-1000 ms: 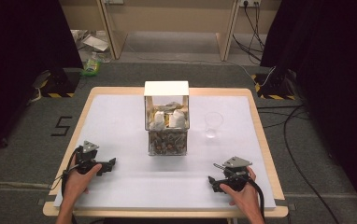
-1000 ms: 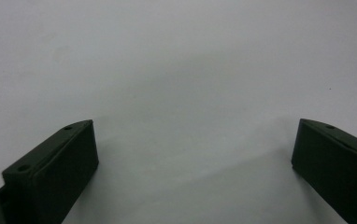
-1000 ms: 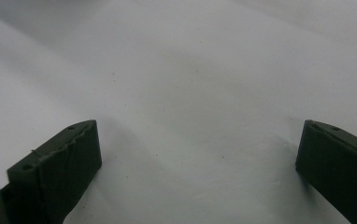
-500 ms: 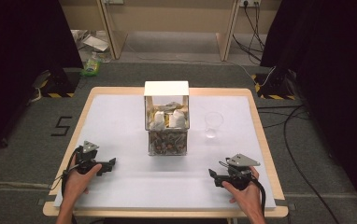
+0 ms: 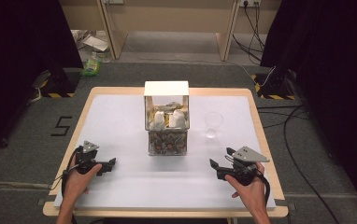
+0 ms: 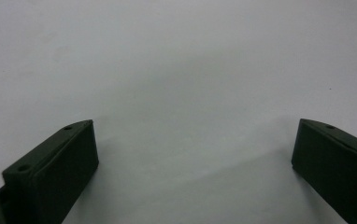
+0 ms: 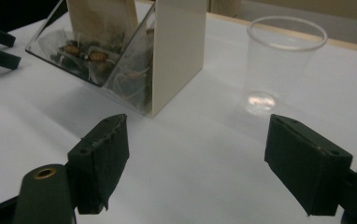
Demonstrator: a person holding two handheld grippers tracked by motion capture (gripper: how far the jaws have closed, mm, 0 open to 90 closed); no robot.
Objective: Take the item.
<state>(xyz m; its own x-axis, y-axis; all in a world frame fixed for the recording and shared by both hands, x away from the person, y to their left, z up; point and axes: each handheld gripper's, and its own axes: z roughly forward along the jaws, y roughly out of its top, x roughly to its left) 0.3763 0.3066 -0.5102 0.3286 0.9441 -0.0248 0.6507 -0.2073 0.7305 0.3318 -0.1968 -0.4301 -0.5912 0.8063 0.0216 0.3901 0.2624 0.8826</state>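
A box with a white top and clear walls stands at the table's middle, with tea bags inside; in the right gripper view the box is ahead to the left. A clear plastic cup stands upright to its right, empty. My right gripper is lifted off the table near the front right and points toward the box and cup. Its jaws are open, have just been closing slightly, and have nothing between them. My left gripper rests at the front left, open over bare white surface.
The white table top has a wooden rim along its front. Cables lie on the floor to the right. Litter lies on the floor beyond the table's far left corner.
My right gripper has risen from the table, and its jaws stand a little less wide. The left gripper, box and cup have not moved.
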